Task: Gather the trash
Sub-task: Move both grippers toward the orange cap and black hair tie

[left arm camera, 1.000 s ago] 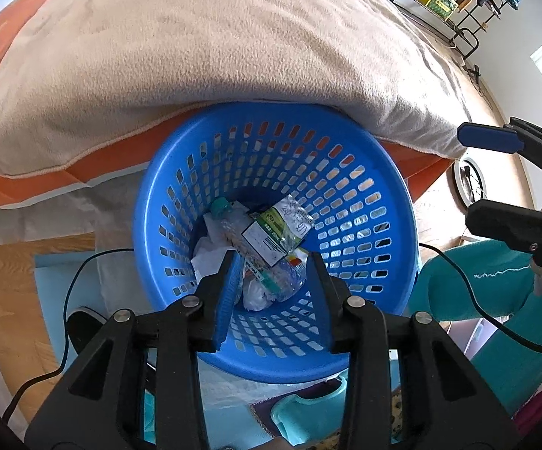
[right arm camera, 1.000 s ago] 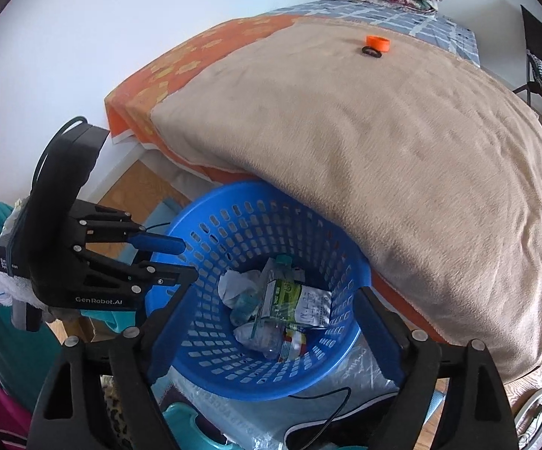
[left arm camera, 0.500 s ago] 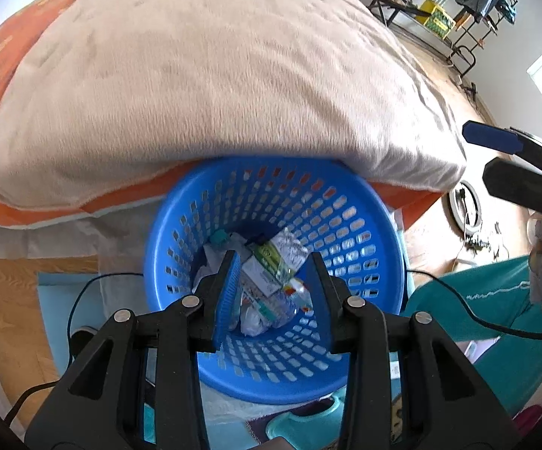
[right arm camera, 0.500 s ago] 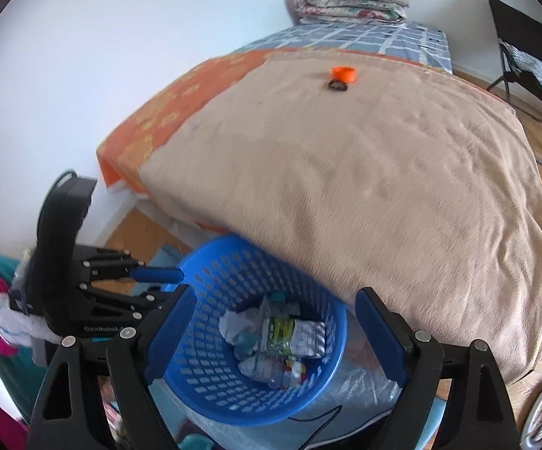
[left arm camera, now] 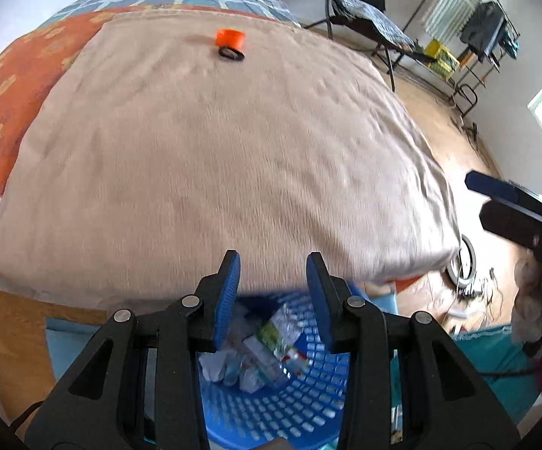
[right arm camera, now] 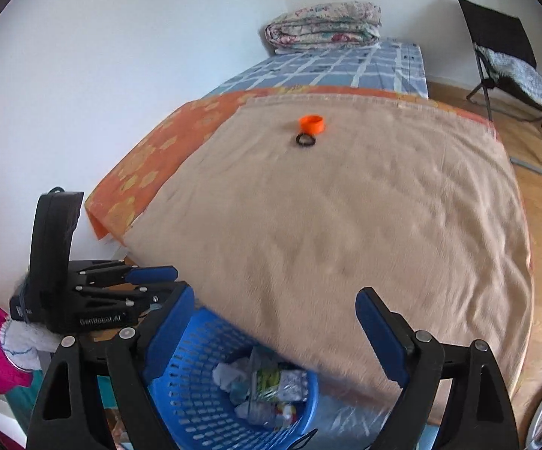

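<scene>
A bedroom in a lived-in home
A low bed (right arm camera: 346, 225) under a beige blanket fills the room, a folded quilt (right arm camera: 323, 26) at its head, a folding chair (right arm camera: 511, 60) on wood flooring, a laden clothes rack (left arm camera: 473, 33) by the window

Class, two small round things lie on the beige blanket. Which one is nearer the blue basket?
The black ring. It lies flat, just on the basket side of the taller orange ring, which sits farther up the blanket.
</scene>
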Tool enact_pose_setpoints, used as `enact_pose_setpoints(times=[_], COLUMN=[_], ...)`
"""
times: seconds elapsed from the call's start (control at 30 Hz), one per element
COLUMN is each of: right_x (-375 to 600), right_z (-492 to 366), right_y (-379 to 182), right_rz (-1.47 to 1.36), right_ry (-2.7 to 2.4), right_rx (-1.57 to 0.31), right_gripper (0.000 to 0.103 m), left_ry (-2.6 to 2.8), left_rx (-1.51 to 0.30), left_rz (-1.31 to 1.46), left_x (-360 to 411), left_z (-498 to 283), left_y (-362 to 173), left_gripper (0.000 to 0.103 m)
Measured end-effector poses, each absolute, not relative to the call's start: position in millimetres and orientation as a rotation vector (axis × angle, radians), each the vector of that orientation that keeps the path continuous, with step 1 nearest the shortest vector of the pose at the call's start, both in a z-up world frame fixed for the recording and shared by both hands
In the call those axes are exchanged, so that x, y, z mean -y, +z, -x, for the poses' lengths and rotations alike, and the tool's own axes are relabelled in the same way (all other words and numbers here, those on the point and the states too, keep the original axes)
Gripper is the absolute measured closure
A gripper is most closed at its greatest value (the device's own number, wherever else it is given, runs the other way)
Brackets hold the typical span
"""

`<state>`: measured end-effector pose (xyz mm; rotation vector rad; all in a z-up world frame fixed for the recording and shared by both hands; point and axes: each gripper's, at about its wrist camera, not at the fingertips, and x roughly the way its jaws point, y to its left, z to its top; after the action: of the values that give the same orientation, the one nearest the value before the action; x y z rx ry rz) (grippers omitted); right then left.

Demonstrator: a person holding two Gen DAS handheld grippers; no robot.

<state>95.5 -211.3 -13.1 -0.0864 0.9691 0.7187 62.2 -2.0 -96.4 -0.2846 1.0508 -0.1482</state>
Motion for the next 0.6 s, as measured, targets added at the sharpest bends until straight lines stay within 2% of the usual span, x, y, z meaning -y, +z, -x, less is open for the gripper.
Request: enact_pose_setpoints(times=[0.17, 0.6], right_x=[209.3, 203.2], right_z=[-124.2, -217.3], right_y=[-7.1, 1.5], right_rz=[0.062, -0.057], right_ry=[0.714, 0.689], right_rx=[-0.966, -0.916], right_gripper=[0.014, 0.014], left_ry=[-0.137, -0.107], left_rx=[-0.996, -0.919], left_rz=[0.231, 0.317], left_x=[2.3, -16.4], left_z=[-96.2, -195.8], left_y=[-82.8, -81.0], left_gripper=[0.066, 0.066])
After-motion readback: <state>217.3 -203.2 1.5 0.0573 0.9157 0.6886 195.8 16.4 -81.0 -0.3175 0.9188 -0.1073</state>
